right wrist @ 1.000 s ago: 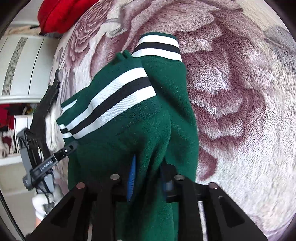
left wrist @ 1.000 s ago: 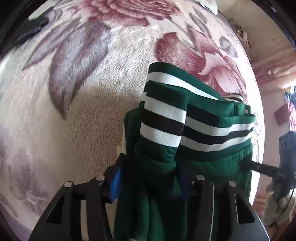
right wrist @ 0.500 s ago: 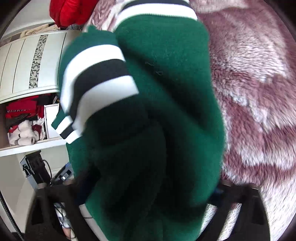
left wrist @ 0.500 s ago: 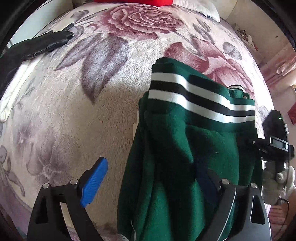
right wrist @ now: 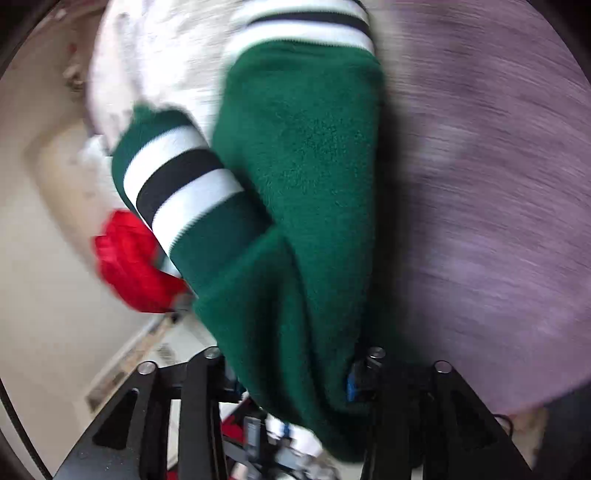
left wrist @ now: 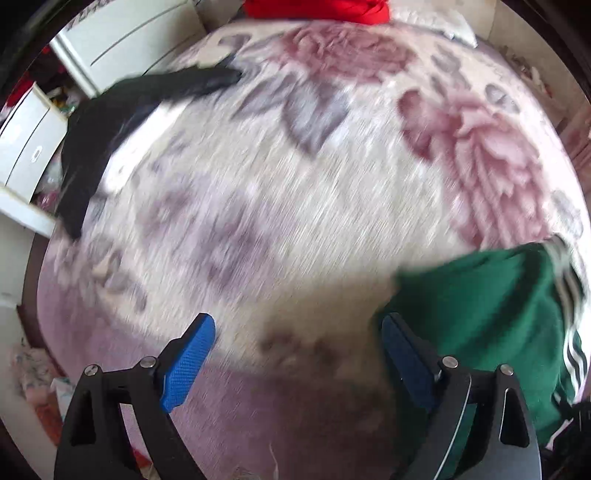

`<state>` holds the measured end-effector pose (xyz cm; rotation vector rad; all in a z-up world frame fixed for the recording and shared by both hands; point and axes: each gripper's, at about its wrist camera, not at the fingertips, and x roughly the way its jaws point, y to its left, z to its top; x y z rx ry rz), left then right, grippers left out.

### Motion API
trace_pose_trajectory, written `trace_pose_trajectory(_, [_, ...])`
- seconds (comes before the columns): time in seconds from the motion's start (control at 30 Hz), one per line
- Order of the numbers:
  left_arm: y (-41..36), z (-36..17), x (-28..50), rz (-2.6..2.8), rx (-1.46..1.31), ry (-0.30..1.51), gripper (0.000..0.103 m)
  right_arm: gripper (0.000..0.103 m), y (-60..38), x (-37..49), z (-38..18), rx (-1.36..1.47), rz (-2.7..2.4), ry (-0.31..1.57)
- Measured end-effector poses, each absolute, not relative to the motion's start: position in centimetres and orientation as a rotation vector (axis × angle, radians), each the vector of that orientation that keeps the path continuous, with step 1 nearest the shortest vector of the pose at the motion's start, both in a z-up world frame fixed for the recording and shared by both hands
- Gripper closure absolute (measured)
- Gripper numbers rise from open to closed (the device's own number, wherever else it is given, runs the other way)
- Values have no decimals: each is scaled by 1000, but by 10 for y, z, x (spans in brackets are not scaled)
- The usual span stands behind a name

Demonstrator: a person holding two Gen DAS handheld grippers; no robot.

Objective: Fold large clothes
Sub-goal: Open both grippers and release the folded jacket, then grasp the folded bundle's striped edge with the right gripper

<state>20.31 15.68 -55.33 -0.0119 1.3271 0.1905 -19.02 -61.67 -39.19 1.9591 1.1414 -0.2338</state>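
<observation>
Over a bed spread with a rose-patterned blanket [left wrist: 295, 192], two hand-held tools mid-task, both views smeared by blur. Left tool [left wrist: 297, 354] spread wide and empty, blue pads well apart, nothing but blanket between them. Jaws just opened off the cloth; no fabric left in the gap. Green sweater [right wrist: 295, 177] with white-and-black striped cuffs bunched thick in the right tool [right wrist: 291, 373], whose jaws had just been closing in on the wad, cloth filling the space between them. In the left wrist view, same garment seen toward the bed's right edge. Sleeve and body dangling loose ahead of the right tool, not laid flat. Black garment [left wrist: 110, 122] draped over the bed's left edge, red cloth [left wrist: 317, 9] at the far edge.

Likely trouble from here: fold falling apart, since only one tool carried a soft, heavy bundle by a single pinch. Possible slippage too, with so thick a wad. Risk of the hanging cuff catching or landing crooked, undoing the stacked layers.
</observation>
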Motion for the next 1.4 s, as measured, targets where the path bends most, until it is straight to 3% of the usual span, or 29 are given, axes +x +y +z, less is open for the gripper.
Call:
trace_pose_trajectory(0.07, [169, -589, 177, 239, 5, 1420, 10, 51, -617, -221, -402, 1881, -242, 1311])
trace_pose_trajectory(0.13, [179, -628, 155, 255, -15, 1483, 10, 29, -628, -229, -400, 1765, -184, 1434])
trace_pose_trajectory(0.27, [183, -682, 135, 258, -48, 1545, 8, 28, -670, -211, -349, 1373, -150, 1525])
trace_pose_trajectory(0.3, [186, -686, 135, 260, -87, 1517, 0, 27, -681, -205, -328, 1256, -127, 1494])
trace_pose_trajectory(0.33, [190, -687, 137, 264, -114, 1498, 0, 21, -687, -197, -312, 1169, -104, 1458])
trace_pose_trajectory(0.53, [201, -692, 145, 246, -217, 1472, 0, 21, -676, -89, -234, 702, 28, 1431])
trace_pose_trajectory(0.67, [199, -692, 149, 258, -222, 1490, 0, 21, -610, 21, -233, 606, 162, 1450])
trace_pose_trajectory(0.77, [196, -684, 146, 263, -233, 1493, 0, 21, -571, 78, -267, 509, 253, 1518])
trace_pose_trajectory(0.8, [195, -677, 145, 260, -257, 1495, 0, 27, -552, 104, -289, 504, 271, 1558])
trace_pose_trajectory(0.83, [196, -672, 142, 259, -275, 1492, 0, 69, -542, 117, -305, 524, 286, 1596])
trace_pose_trajectory(0.87, [194, -664, 139, 261, -289, 1483, 0, 84, -535, 121, -319, 561, 316, 1622])
trace_pose_trajectory(0.9, [191, -655, 134, 260, -296, 1471, 0, 94, -524, 115, -324, 528, 344, 1666])
trace_pose_trajectory(1.0, [177, -627, 118, 271, -282, 1432, 0, 96, -510, 107, -295, 362, 327, 1594])
trace_pose_trajectory(1.13, [138, -592, 85, 260, -290, 1411, 0, 96, -558, 117, -275, 466, 190, 1493])
trace_pose_trajectory(1.2, [116, -583, 72, 256, -301, 1424, 0, 95, -566, 114, -291, 486, 187, 1542])
trace_pose_trajectory(1.27, [98, -576, 66, 263, -303, 1437, 0, 86, -565, 114, -302, 510, 282, 1629])
trace_pose_trajectory(1.3, [86, -573, 61, 261, -313, 1442, 0, 70, -568, 112, -299, 522, 318, 1654])
trace_pose_trajectory(1.4, [66, -570, 44, 277, -342, 1448, 0, 46, -592, 93, -277, 500, 382, 1629])
